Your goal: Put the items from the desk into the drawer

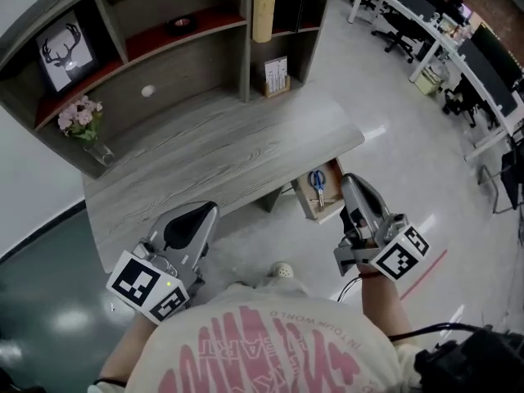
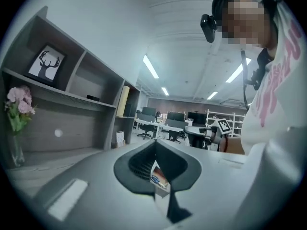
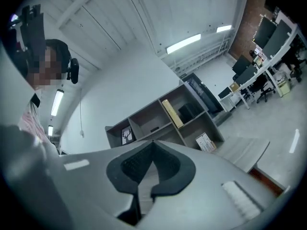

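The grey wooden desk [image 1: 221,158] has a drawer [image 1: 304,202] pulled open under its right front corner. Blue-handled scissors [image 1: 317,185] lie inside it. A small card stand [image 1: 276,76] sits at the back of the desk, and a vase of pink flowers [image 1: 83,123] at its left end. My left gripper [image 1: 210,211] is held near my body off the desk's front edge, shut and holding nothing. My right gripper [image 1: 347,180] hangs just right of the drawer, also shut and holding nothing. In the left gripper view the drawer's scissors [image 2: 156,178] show in a slit below the shut jaws of the left gripper [image 2: 155,143].
A shelf unit [image 1: 164,47] rises behind the desk with a deer picture [image 1: 65,51], a dark bowl [image 1: 182,24] and a yellow box [image 1: 264,6]. Office desks and chairs [image 1: 442,47] stand far right. A red line [image 1: 430,268] marks the floor.
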The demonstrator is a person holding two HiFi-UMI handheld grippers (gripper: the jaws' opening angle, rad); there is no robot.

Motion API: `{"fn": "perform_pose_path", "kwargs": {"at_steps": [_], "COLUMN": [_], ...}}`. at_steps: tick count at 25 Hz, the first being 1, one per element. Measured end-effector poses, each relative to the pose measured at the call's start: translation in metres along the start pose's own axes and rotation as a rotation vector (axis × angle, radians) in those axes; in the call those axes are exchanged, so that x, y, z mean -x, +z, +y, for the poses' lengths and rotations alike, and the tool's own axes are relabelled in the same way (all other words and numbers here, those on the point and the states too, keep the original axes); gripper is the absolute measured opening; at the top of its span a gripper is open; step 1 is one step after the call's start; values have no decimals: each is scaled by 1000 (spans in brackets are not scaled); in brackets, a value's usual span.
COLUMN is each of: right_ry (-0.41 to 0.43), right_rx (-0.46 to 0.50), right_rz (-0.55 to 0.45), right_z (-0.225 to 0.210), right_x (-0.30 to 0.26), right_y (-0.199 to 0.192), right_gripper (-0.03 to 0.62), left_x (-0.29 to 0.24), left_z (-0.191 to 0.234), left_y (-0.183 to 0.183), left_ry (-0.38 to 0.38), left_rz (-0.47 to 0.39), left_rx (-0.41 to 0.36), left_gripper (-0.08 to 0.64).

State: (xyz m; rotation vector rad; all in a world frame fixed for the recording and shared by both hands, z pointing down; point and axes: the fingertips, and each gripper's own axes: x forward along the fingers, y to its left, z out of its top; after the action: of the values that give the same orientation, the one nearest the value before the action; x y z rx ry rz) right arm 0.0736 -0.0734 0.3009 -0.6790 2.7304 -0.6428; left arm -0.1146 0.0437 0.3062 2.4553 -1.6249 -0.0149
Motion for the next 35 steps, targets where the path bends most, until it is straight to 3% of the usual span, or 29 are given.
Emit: {"fn": "perform_pose_path", "kwargs": {"at_steps": [9,17,23,26,31,35], "right_ry": [6,-14,-9,1,27,53], "right_rx": [51,55,45,66,86,83], "right_rz": [95,94,83,86,89,111], "right_z": [61,73,76,80,87,87], "right_x": [4,1,-3,-12,-36,-59], "right_y": [-49,-54,-51,-46,-45,-45], "right_gripper": [5,5,5,5,5,5], "left_x": [51,68,77,81,94,107], "left_z": [0,6,13,17,32,53], "left_y": [-10,-10,-4,2,-8,-16], "left_ry": [-35,-25,-43,-45,9,78], "left_rz": [-5,-5,-61,-75,-23,-17], "left_rx": [-3,-30,60,45,-5,39], "left_gripper": [18,18,20,20,20,20]}}
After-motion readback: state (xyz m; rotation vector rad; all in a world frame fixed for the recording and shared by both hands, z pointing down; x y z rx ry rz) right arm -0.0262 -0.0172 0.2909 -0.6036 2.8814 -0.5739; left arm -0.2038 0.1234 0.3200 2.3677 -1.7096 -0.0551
